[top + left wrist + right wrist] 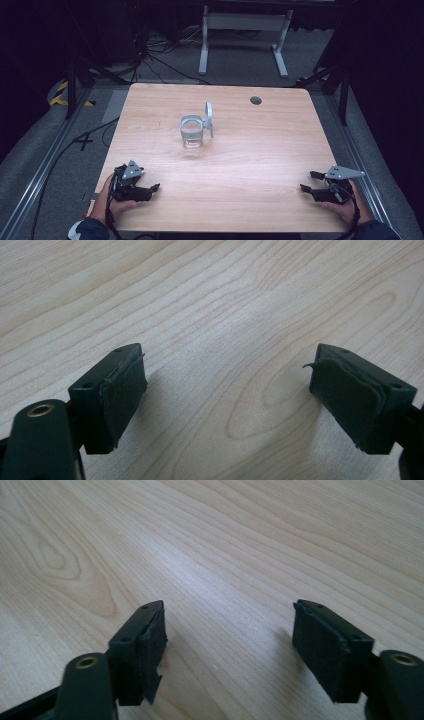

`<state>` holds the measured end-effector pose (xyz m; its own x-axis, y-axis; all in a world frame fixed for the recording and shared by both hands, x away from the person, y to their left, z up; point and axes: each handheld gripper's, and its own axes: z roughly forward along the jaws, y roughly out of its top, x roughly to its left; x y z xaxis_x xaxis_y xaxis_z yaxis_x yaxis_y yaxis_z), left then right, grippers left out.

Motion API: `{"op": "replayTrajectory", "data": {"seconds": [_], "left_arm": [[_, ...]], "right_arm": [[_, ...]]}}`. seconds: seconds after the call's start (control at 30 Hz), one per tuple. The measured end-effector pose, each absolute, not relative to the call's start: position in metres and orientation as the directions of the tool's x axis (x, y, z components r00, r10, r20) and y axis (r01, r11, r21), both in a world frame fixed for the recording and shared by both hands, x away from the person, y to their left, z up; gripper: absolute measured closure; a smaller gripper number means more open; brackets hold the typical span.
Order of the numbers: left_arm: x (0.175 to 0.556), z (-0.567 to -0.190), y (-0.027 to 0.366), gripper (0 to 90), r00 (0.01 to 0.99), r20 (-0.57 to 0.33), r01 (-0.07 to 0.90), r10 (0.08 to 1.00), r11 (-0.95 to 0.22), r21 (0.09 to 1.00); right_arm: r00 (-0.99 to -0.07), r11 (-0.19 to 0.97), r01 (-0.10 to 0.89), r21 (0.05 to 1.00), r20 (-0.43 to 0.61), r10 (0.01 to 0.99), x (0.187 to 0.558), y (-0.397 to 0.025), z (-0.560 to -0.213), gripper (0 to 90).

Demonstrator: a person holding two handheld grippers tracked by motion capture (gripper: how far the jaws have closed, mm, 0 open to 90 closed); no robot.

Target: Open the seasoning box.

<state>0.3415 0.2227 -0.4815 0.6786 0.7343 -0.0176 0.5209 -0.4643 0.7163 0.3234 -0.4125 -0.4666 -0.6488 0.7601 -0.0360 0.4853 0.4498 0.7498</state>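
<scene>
I have the wooden table in front of me, bare apart from one thing at its middle: a small clear glass jar with a grey hinged lid that stands flipped up and open at the jar's right side. The jar sits upright, well ahead of both sets of jaws and roughly midway between them, out of reach of either for now.

My left gripper rests at the near left edge of the table, held in the hand, with its jaws pointing inward toward the table's centre. In the left gripper view its pads stand wide apart with nothing but wood grain between them. My right gripper mirrors it at the near right edge, jaws likewise spread and empty, bare tabletop in the gap.

By my reading, nothing has been started: the jar is untouched and both grippers sit at their resting spots. All of the work is left, beginning with bringing a gripper forward to the jar, likely to steady it or swing the lid down.
</scene>
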Motion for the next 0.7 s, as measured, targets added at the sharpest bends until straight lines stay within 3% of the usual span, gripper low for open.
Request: {"op": "replayTrajectory", "data": {"seconds": [0.7], "left_arm": [[0.3411, -0.4816, 0.2226, 15.0, 0.677, -0.017, 0.522, 0.736, -0.464, 0.716]], "right_arm": [[-0.644, 0.444, 0.489, 0.750, -0.032, 0.764, 0.3243, -0.4124, -0.4668, 27.0]]}}
